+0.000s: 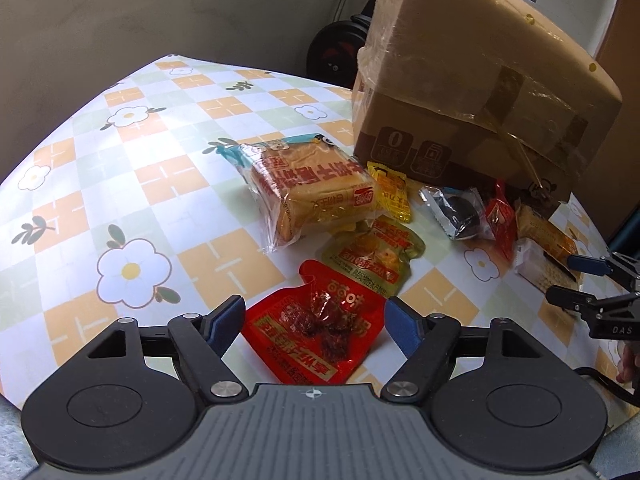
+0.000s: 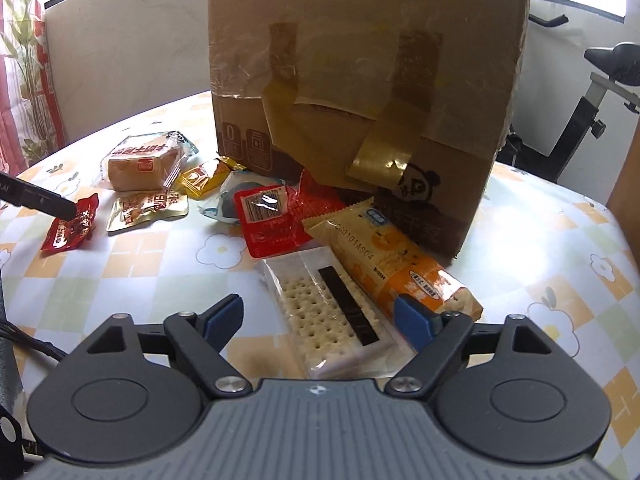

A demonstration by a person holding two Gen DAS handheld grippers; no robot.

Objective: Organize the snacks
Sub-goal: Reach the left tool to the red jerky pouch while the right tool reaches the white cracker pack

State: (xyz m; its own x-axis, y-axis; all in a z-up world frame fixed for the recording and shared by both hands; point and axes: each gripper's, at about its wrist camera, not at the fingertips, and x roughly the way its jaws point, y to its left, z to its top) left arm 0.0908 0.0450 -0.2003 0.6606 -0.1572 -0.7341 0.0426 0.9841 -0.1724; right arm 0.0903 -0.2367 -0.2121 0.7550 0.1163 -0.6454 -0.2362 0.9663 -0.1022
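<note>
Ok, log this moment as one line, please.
left gripper: open over red jerky pouch | right gripper: open over clear cracker pack | cardboard box: behind snacks | nothing gripped

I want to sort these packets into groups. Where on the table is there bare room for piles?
Bare tablecloth stretches left of the bread packet, out to the table edge. Another free patch lies right of the cardboard box, beyond the orange biscuit pack. The strip along the box front is crowded with overlapping snacks, from bread to the clear cracker pack.
</note>
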